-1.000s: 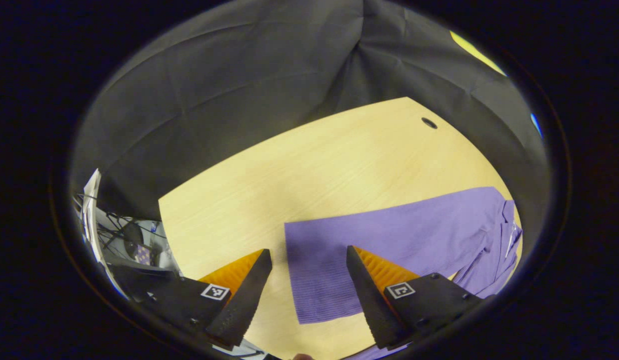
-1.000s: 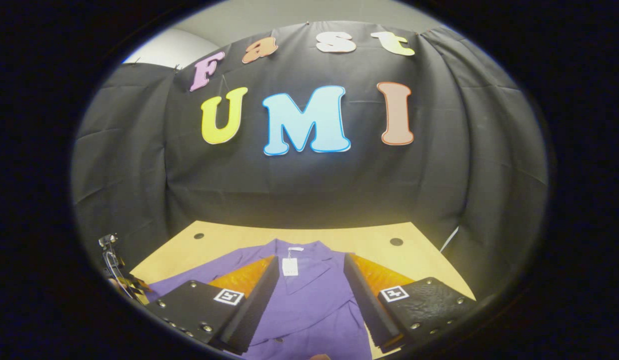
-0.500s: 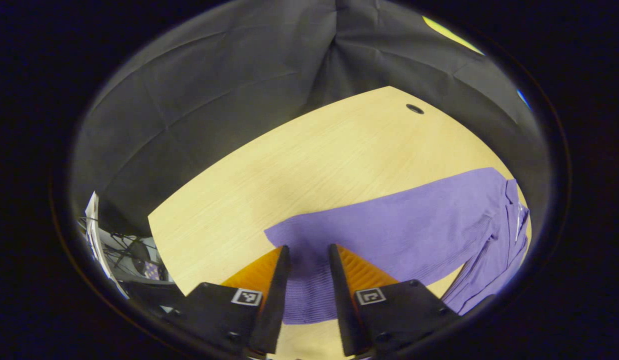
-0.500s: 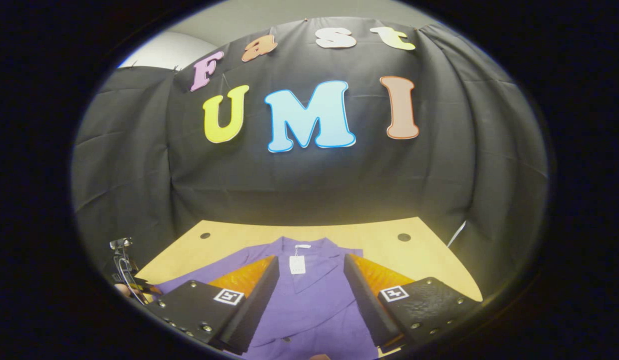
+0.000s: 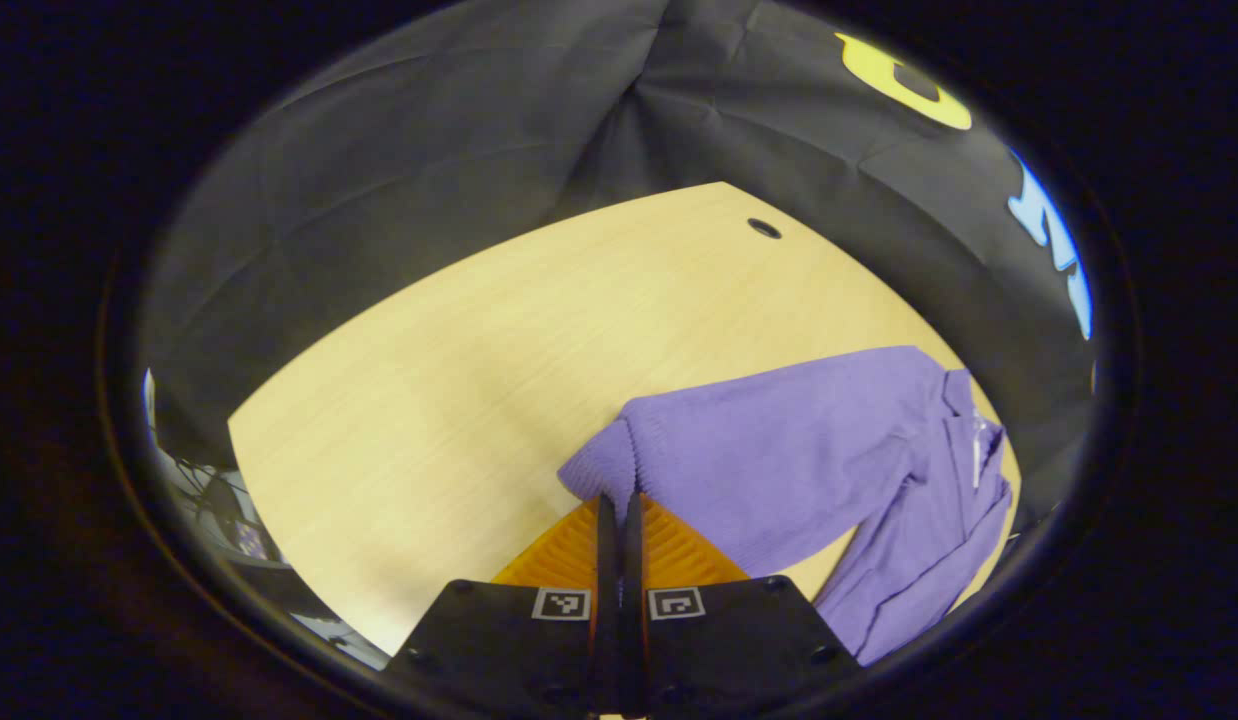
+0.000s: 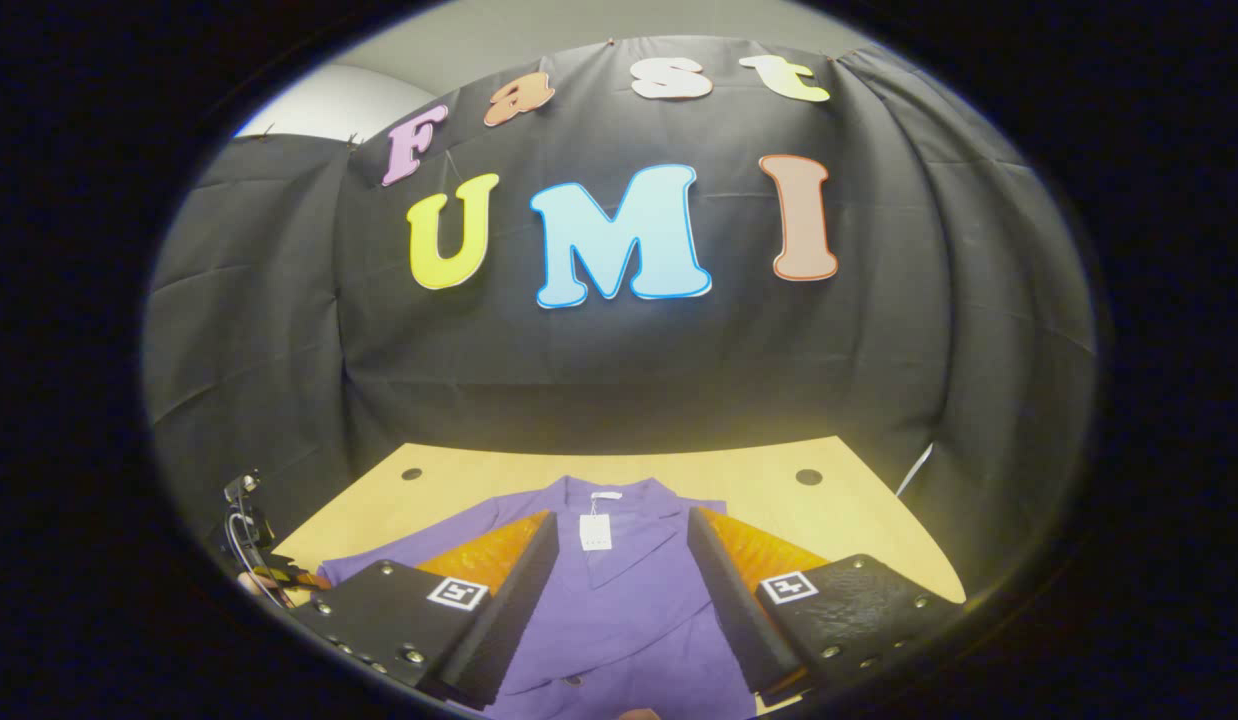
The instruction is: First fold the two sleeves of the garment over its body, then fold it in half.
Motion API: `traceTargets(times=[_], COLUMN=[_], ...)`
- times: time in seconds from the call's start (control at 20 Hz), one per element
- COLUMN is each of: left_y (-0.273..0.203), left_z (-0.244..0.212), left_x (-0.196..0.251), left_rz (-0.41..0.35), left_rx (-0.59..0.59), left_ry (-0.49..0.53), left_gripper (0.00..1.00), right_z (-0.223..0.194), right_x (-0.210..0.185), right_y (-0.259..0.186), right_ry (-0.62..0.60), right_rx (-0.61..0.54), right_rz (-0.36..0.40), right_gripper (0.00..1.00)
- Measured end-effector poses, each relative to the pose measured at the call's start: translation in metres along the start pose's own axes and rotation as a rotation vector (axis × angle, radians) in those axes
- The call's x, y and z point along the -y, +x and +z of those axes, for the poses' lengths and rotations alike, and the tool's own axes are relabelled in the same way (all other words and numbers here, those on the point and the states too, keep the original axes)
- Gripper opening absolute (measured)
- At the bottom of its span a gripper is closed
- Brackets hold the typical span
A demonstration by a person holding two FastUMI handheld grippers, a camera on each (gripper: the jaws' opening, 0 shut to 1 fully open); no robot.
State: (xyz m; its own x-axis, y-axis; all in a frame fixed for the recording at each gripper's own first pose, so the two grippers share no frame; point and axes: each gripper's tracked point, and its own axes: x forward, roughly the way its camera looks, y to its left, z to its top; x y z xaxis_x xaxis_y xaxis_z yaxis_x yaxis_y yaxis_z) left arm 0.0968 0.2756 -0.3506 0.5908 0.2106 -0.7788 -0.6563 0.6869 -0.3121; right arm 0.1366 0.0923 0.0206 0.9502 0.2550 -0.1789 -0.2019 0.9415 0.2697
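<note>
Left gripper view: left gripper (image 5: 620,510) has its 2 fingers closed together on the sleeve cuff (image 5: 604,462) — the cuff bunches at the tips, likely raised so the sleeve can swing over the garment (image 5: 829,450) on the table (image 5: 459,360).

Right gripper view: right gripper (image 6: 619,555) hovers wide apart, holding nothing — poised above the collar (image 6: 619,525), probably waiting its turn.

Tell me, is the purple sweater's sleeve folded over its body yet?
Not yet. The purple knitted sleeve stretches sideways over the wooden table; the shut left tool pinches its bunched cuff.
</note>
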Motion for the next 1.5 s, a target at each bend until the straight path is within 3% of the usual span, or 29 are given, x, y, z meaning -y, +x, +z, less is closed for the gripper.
traceTargets(times=[0.3, 0.5, 1.15, 1.5], left_y=[-0.044, -0.066, -0.147, -0.174], left_z=[0.027, 0.029, 0.021, -0.052], left_x=[0.057, 0.1, 0.287, 0.382], left_rz=[-0.167, -0.274, -0.599, -0.76], left_rx=[0.084, 0.072, 0.131, 0.041], left_ry=[-0.076, -0.087, 0.202, 0.419], left_gripper=[0.07, 0.07, 0.07, 0.06], right_z=[0.001, 0.002, -0.005, -0.016], right_x=[0.002, -0.001, 0.014, 0.042], right_y=[-0.004, -0.007, -0.023, -0.035], right_ry=[-0.003, -0.005, -0.032, -0.006], right_rx=[0.006, 0.011, 0.009, -0.017], right_rz=[-0.007, -0.003, -0.044, -0.111], right_gripper=[0.84, 0.84, 0.84, 0.84])
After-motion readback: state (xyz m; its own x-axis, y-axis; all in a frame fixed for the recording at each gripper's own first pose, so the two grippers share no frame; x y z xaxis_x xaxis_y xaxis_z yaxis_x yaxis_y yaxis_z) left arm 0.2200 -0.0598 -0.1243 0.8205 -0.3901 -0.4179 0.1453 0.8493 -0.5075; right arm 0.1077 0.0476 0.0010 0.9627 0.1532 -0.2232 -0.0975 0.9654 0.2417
